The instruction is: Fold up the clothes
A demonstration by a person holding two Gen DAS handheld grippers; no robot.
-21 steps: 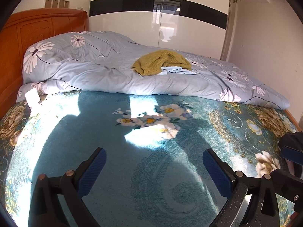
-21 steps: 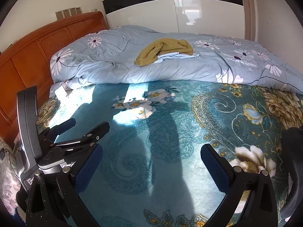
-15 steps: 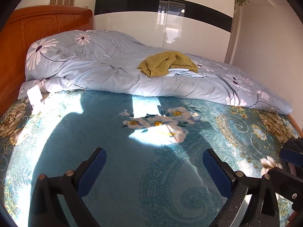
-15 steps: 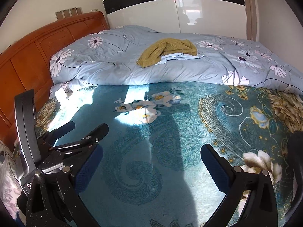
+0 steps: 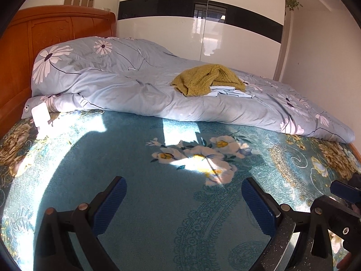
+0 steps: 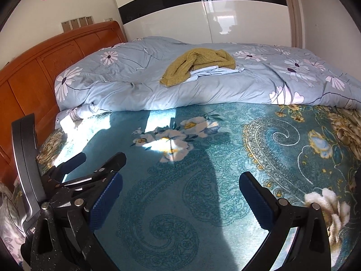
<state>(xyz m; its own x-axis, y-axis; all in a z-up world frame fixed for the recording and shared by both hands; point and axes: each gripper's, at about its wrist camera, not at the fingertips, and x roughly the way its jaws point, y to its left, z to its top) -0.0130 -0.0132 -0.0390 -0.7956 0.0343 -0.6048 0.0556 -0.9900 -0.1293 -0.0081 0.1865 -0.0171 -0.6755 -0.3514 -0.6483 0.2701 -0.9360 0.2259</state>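
A mustard-yellow knitted garment (image 5: 206, 79) lies crumpled on the far side of the bed, on top of a pale blue garment (image 5: 227, 91). Both rest on the light-blue flowered duvet (image 5: 126, 90). They also show in the right wrist view: the yellow garment (image 6: 198, 64) and the pale blue garment (image 6: 212, 71). My left gripper (image 5: 183, 199) is open and empty above the teal bed cover, well short of the clothes. My right gripper (image 6: 180, 194) is open and empty too. The left gripper also appears at the left of the right wrist view (image 6: 99, 161).
A teal flowered blanket (image 5: 158, 203) covers the near half of the bed. An orange wooden headboard (image 5: 33, 45) stands at the left. A glossy white wardrobe (image 5: 203, 29) is behind the bed. A white wall (image 5: 327, 45) is at the right.
Both grippers have moved forward over the blanket toward the duvet, so the clothes appear larger and nearer. Both have stayed open.
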